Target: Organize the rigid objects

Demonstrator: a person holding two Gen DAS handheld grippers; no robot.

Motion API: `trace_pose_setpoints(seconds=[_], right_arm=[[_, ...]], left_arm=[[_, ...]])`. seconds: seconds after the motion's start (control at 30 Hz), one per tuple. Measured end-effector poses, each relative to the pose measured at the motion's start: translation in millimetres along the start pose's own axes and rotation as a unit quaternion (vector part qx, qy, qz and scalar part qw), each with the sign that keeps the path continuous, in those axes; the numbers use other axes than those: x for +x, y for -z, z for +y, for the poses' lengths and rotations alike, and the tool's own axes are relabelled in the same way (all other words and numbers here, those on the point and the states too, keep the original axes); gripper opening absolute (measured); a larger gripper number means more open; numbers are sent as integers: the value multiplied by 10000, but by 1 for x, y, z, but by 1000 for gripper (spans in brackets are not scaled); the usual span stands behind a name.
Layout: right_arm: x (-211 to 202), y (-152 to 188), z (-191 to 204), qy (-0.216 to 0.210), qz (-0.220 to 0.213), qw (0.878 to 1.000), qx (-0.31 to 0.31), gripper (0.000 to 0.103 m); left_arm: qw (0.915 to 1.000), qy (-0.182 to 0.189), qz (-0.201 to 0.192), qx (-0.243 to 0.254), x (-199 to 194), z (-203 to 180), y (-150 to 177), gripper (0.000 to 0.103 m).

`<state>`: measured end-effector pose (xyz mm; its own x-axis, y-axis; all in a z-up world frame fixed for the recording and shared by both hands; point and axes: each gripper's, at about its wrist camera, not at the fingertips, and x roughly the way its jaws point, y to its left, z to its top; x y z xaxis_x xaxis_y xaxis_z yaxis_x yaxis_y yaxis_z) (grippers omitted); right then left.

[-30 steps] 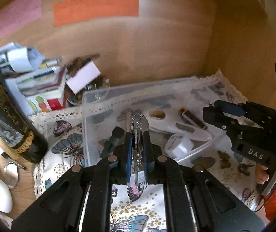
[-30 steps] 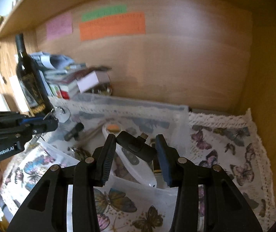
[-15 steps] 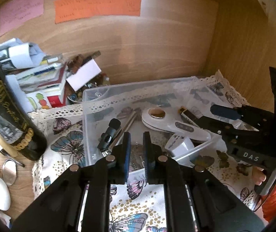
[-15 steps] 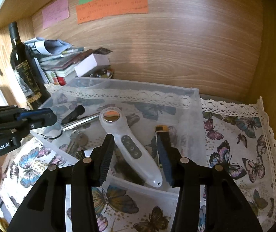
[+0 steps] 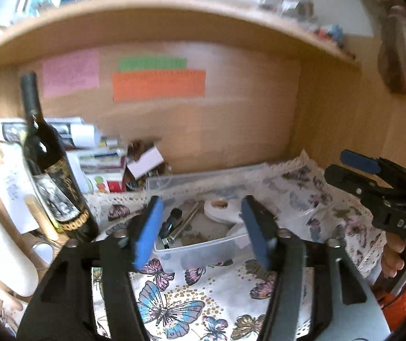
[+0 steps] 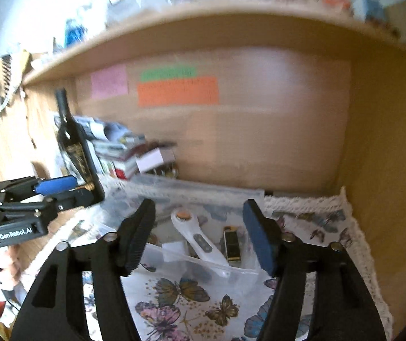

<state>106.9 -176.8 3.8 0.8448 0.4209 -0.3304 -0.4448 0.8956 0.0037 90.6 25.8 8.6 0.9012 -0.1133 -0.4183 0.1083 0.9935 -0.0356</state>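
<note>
A clear plastic bin (image 6: pixel 203 261) rests on a butterfly-print cloth, its near wall facing both cameras. Inside it:

- A white handheld device (image 6: pixel 194 236) with a round orange-centred head and grey buttons on its handle lies diagonally, head toward the back wall.
- A small black-and-gold rectangular item (image 6: pixel 232 245) lies just beside the handle, on its right.
- A black-tipped metal tool (image 5: pixel 178 223) lies in the left part of the bin.
- A small white block (image 6: pixel 175 251) sits against the near wall, left of the handle.
</note>
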Motion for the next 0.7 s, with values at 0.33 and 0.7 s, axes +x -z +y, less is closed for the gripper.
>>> trace_pose_setpoints(seconds=[0.33,0.7], right_arm=[[-49,-2,16,33,-580,9983,-5,84],[-68,3,21,-5,-755,9971,95,91]], left_arm=[[9966,-261,-771,108,-56,-17,0,87],[9933,-244,-1123,91,-84,-26,6,95]])
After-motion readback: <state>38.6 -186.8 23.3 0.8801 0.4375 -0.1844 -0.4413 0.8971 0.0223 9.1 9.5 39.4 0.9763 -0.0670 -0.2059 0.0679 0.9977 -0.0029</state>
